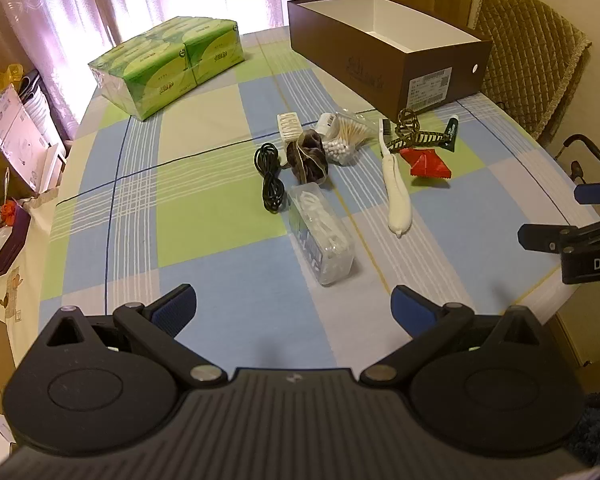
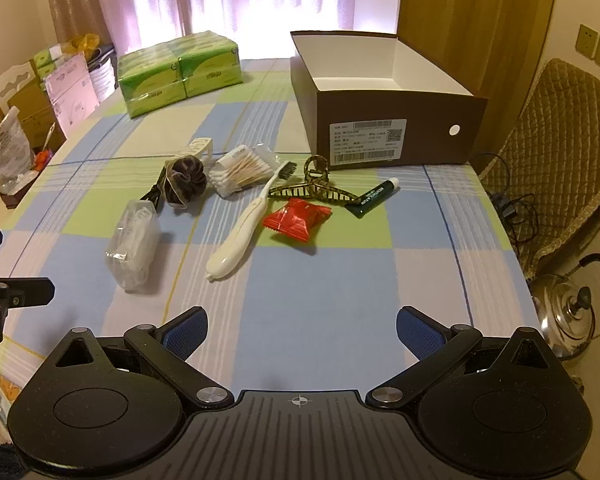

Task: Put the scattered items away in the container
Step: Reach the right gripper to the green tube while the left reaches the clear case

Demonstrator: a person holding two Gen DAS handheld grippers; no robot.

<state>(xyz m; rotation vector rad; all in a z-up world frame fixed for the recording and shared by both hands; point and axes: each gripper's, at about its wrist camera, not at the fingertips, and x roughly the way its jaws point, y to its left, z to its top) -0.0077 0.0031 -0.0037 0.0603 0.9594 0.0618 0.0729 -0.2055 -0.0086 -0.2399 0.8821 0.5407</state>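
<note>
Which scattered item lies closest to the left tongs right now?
The clear plastic floss-pick box, directly ahead of the left tongs; the toothbrush and black cable lie farther off.

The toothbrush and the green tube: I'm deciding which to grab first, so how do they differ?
The toothbrush is white, long and curved; the green tube is dark, short and straight. The toothbrush lies nearer both hand-held grippers, the tube nearer the brown box. The toothbrush has a dark bristle head, the tube a white cap. Both lie flat on the checked tablecloth, untouched.
</note>
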